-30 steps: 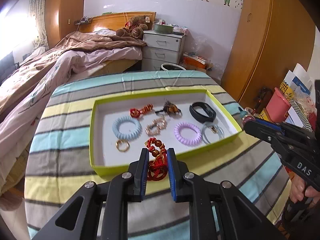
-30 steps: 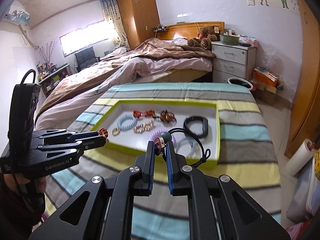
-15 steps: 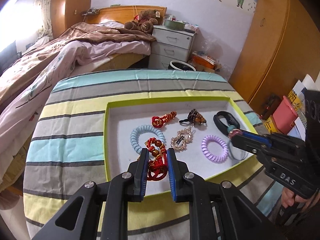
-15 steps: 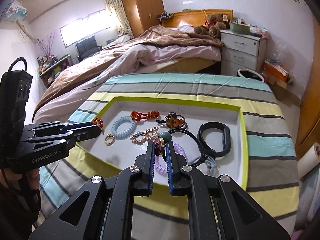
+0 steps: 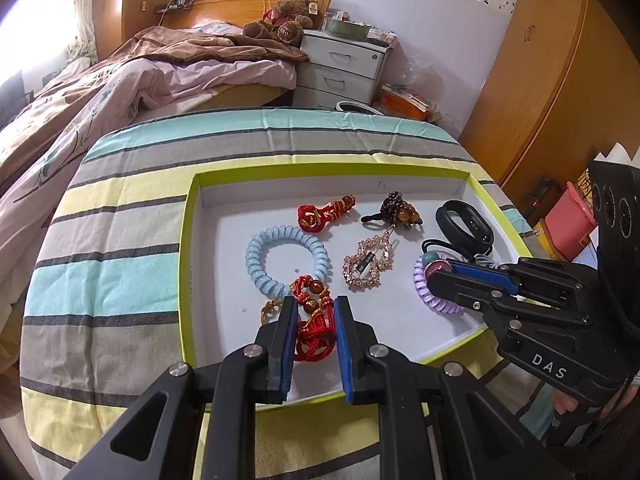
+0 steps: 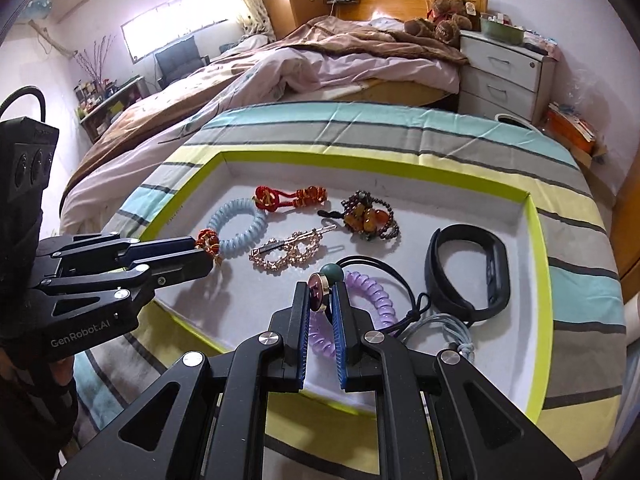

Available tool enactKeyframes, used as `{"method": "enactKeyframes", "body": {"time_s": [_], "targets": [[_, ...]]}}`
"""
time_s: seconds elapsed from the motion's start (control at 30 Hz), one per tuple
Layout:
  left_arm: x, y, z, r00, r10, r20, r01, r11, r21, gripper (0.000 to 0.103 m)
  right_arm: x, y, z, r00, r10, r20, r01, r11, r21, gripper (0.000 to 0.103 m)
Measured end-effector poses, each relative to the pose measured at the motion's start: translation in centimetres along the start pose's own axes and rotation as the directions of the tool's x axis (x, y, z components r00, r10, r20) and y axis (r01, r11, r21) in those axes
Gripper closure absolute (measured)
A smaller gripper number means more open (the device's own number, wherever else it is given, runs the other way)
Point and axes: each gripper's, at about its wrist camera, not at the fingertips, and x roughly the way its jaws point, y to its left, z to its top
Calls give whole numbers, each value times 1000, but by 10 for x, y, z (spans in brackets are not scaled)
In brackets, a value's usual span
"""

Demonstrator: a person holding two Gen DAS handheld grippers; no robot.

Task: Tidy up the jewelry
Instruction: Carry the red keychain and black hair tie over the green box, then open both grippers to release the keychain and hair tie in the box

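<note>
A white tray with a lime-green rim (image 5: 188, 280) (image 6: 536, 280) lies on the striped tablecloth. My left gripper (image 5: 314, 308) (image 6: 204, 246) is shut on a red knotted cord bracelet (image 5: 314, 324) with brown beads, low over the tray's near left part. My right gripper (image 6: 320, 292) (image 5: 434, 276) is shut on the purple and green beads (image 6: 318, 290) of a black hair tie, whose loop (image 6: 384, 268) trails onto the tray. It hovers just above a purple coil hair tie (image 6: 372, 292) (image 5: 436, 302).
Also in the tray are a blue coil hair tie (image 5: 256, 260), a red knot charm (image 5: 324, 214), a dark beaded ornament (image 5: 400, 210), a rose-gold clip (image 5: 368, 264), a black wristband (image 5: 460, 224), a gold ring (image 5: 270, 308) and a pale blue tie (image 6: 444, 324). A bed and a nightstand stand behind.
Both grippers have moved forward and down from the tray's near edge to low over its floor, each keeping hold of its piece. The tray's own pieces have not moved.
</note>
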Motion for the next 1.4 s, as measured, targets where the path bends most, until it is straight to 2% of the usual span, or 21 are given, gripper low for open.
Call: {"method": "enactKeyframes", "body": {"time_s": [0.47,0.73,0.8,1.07,1.17,1.23,1.4], "targets": [[2,-2,-3,1000,-2,-12,2,1000,-12,84,2,1,0,1000,-19,-4,19,1000,-9,91],[-3,-2,-3,1000,-7,-3,6,1000,-17,80,0,-1,1,1000,-28,5,28,1000,5,81],[-5,-3,-3,1000,-5,-1,5,1000,-14,80,-3,-1,1,1000,-26,11,26,1000,8,68],[-19,-5,-5,1000,9,20,-8,1000,-20,78,-13,2,0,998,-42,35,42,999,10,67],[-26,-8,-7,999,22,34,-21,1000,-21,72,-22,3,-2,997,-47,57,46,999,21,67],[-31,-12,-10,997,57,45,-56,998,-16,61,-30,6,-5,995,-65,75,64,998,23,67],[-44,-15,-17,995,75,68,-73,997,-28,59,-43,13,-14,990,-98,98,94,995,39,67]]}}
